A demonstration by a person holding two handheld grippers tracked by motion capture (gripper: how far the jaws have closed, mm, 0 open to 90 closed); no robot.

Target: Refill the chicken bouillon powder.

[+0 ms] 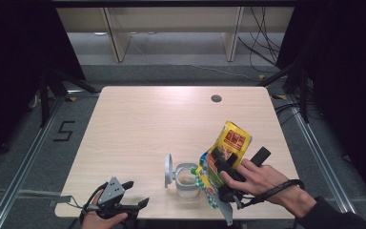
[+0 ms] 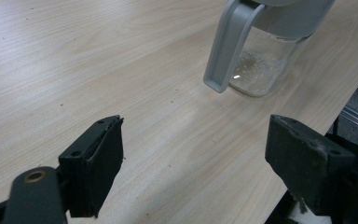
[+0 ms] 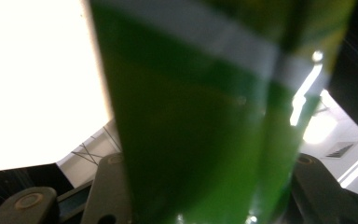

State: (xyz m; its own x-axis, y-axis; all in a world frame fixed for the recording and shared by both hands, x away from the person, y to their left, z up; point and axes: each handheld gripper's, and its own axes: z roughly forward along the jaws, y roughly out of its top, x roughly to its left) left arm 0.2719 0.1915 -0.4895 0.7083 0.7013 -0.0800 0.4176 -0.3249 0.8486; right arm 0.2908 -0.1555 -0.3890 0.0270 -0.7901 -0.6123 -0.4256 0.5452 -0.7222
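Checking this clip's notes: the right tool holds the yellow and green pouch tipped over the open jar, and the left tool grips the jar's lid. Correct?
Not quite. The left tool grips nothing: the left gripper view shows its jaws apart over bare table, short of the lid. The right tool does hold the pouch over the jar.

On the surface (image 1: 138,124) I count one clear jar (image 1: 187,180), with one grey lid (image 1: 168,170) flipped open beside its mouth. One yellow-and-green packet (image 1: 226,148), and two claws: left claw (image 1: 134,194), right claw (image 1: 215,160). One round hole (image 1: 216,98), possibly a cable port.
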